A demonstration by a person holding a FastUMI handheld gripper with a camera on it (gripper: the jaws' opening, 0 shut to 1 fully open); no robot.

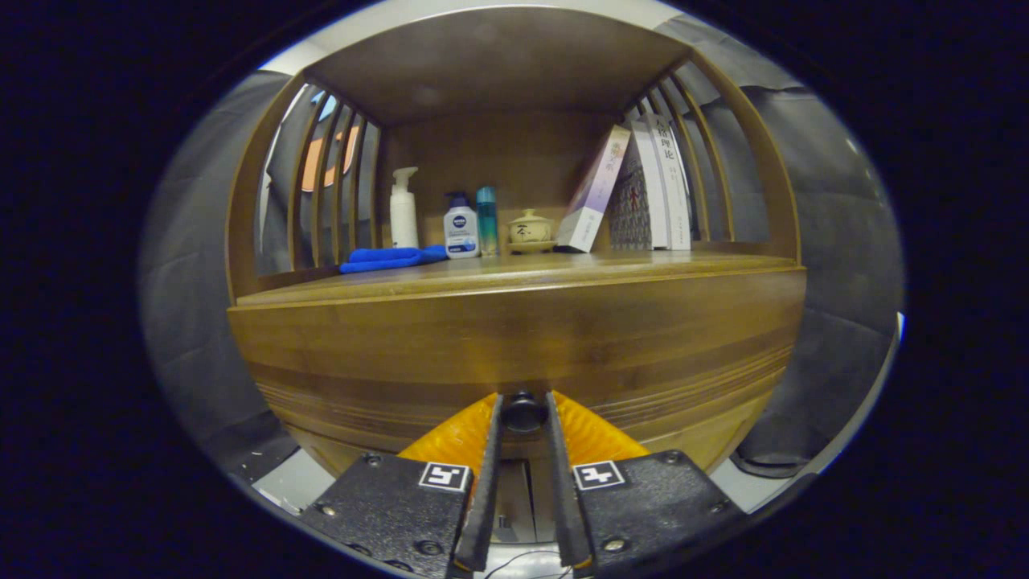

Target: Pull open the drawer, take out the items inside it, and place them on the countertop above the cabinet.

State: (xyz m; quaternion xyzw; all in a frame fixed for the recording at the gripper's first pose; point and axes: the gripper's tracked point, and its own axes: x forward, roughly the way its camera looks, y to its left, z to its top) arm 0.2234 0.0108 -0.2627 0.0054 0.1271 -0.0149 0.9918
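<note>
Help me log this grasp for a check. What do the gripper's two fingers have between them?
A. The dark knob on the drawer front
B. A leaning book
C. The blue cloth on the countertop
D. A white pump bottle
A: the gripper has both fingers pressed on either side of the dark knob on the drawer front, below the countertop.

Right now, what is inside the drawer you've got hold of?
Cannot tell: the drawer is shut, and its wooden front hides the inside. The gripper is closed on the dark knob. On the countertop above stand bottles, a blue cloth and books.
</note>
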